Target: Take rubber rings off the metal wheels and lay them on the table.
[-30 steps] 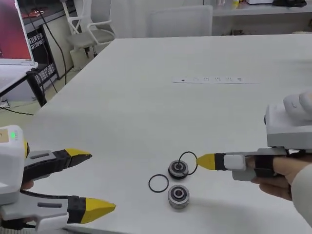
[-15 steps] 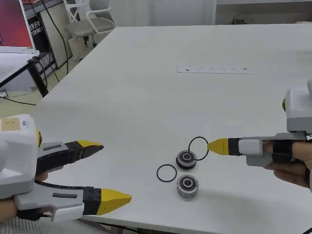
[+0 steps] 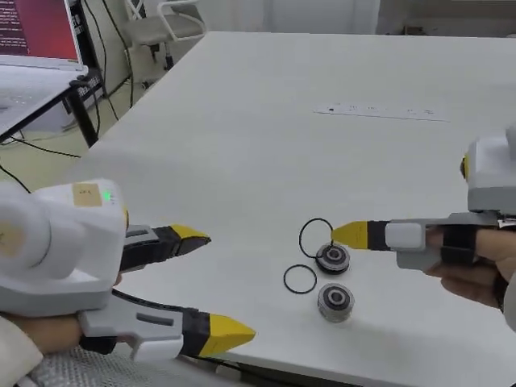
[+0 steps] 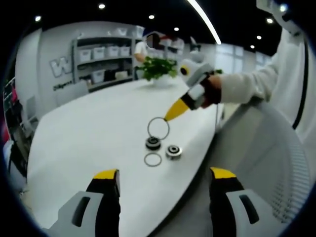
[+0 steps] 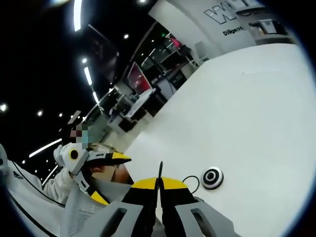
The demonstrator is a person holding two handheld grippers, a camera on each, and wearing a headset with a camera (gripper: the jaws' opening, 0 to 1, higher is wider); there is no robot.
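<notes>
Two metal wheels (image 3: 332, 258) (image 3: 335, 298) lie near the white table's (image 3: 242, 121) front edge, with a loose black rubber ring (image 3: 300, 279) flat beside them. My right gripper (image 3: 339, 234) is shut on a second rubber ring (image 3: 316, 238), which hangs upright just left of the far wheel. In the right gripper view that ring (image 5: 160, 170) stands edge-on between the closed yellow tips (image 5: 159, 185), above a wheel (image 5: 212, 177). My left gripper (image 3: 219, 284) is open and holds nothing, off to the left of the wheels. Its own view shows the held ring (image 4: 158, 127), both wheels (image 4: 153, 143) (image 4: 173, 151) and the loose ring (image 4: 152, 159).
A strip of printed paper (image 3: 379, 111) lies further back on the table. A red-lit monitor (image 3: 40, 28) and office chairs (image 3: 161, 24) stand beyond the table's left side. The front edge runs close below the wheels.
My right gripper has lifted the ring up and slightly left, off the far wheel. The head camera has shifted. The left gripper stays open.
</notes>
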